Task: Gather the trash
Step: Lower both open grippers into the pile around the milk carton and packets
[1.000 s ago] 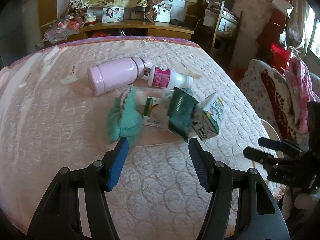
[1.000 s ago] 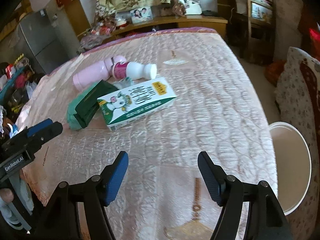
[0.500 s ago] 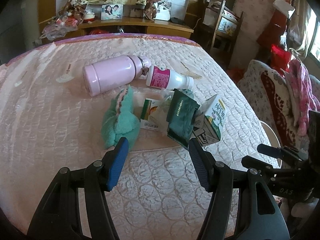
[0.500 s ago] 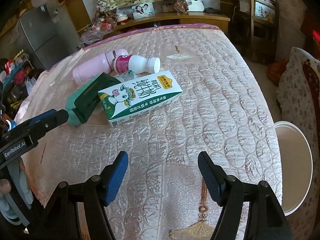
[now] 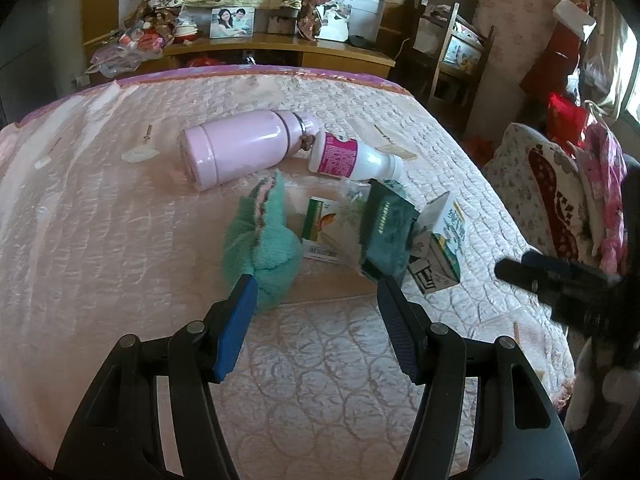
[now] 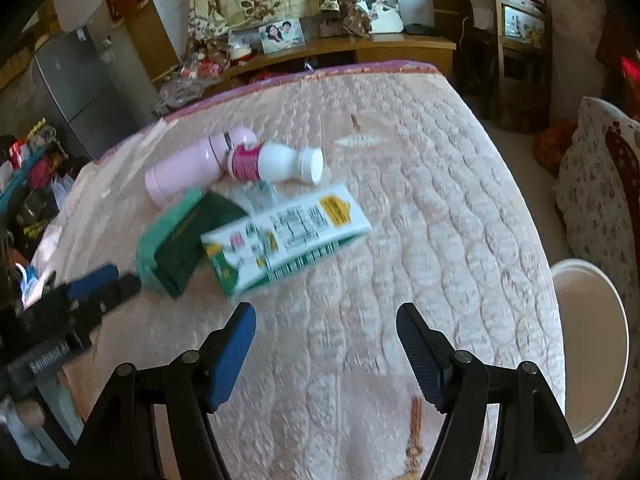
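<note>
Ahead of the left gripper on the bed lie a towel, pouch and carton, with flask and bottle behind them; a bucket stands right of the right gripper.

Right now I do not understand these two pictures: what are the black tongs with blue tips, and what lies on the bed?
A person holds one handheld gripper in each hand; a camera on each looks along its two fingers. One picture is from the left gripper, the other from the right gripper. Both stand open and hold nothing. On the quilted bed lie a pink flask, a white bottle with a pink label, a teal fluffy cloth, a dark green packet and a milk carton. A white bucket stands beside the bed.
</note>
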Motion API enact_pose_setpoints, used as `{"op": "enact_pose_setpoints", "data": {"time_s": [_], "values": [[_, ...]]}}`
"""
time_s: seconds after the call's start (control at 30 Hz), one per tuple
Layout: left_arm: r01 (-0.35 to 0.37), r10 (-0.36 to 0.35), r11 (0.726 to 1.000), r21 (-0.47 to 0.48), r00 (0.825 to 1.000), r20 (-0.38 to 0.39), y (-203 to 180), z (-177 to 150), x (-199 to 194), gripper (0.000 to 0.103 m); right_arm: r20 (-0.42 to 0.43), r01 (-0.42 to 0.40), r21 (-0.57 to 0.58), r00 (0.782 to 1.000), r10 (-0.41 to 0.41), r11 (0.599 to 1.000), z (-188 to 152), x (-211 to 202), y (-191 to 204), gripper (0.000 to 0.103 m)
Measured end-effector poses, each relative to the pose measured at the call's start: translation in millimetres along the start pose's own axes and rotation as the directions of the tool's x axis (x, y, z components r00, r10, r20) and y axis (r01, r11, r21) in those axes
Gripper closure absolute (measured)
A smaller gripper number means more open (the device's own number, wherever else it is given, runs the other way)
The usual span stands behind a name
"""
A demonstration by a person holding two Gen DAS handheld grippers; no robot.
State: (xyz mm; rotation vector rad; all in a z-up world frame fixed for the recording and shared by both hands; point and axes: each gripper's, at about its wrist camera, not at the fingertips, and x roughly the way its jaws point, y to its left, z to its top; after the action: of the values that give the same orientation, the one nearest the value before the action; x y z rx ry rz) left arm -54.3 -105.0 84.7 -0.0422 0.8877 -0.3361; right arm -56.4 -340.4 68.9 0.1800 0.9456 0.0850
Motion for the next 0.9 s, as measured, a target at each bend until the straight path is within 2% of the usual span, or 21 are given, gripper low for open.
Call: {"op": "enact_pose_setpoints", "data": {"time_s": [0.23,0.37,0.53,0.63,0.9], "values": [[-0.004,0.004,1.0,-0.007,1.0,0.0,6,3,0,0.042,0.033,0.003,-0.007,0.999,-0.003,1.0,39,13,19,0.032],[-0.001,0.001,1.0,-0.002,1.0,0.003,6,3,-1,0.042,-0.005,0.032,-0.049,0.999,-0.032,0.998,53,36,34,0.031],[0.001,-0.001,1.0,0.003,1.0,0.006,7,4,-1,0.042,-0.074,0.074,-0.105,0.994,-0.082,0.992,40,50,30,0.031],[0.014,-0.014,1.0,-0.005,1.0,-0.001,6,4,1,0.042,-0.078,0.068,-0.104,0.994,-0.077,0.992,25,43,16,0.027],[0.055,-0.054,0.998,0.024,0.998,-0.014,-15,4,5,0.042,-0.093,0.115,-0.08,0.988,-0.123,0.99,2,24,-20,0.026]]}}
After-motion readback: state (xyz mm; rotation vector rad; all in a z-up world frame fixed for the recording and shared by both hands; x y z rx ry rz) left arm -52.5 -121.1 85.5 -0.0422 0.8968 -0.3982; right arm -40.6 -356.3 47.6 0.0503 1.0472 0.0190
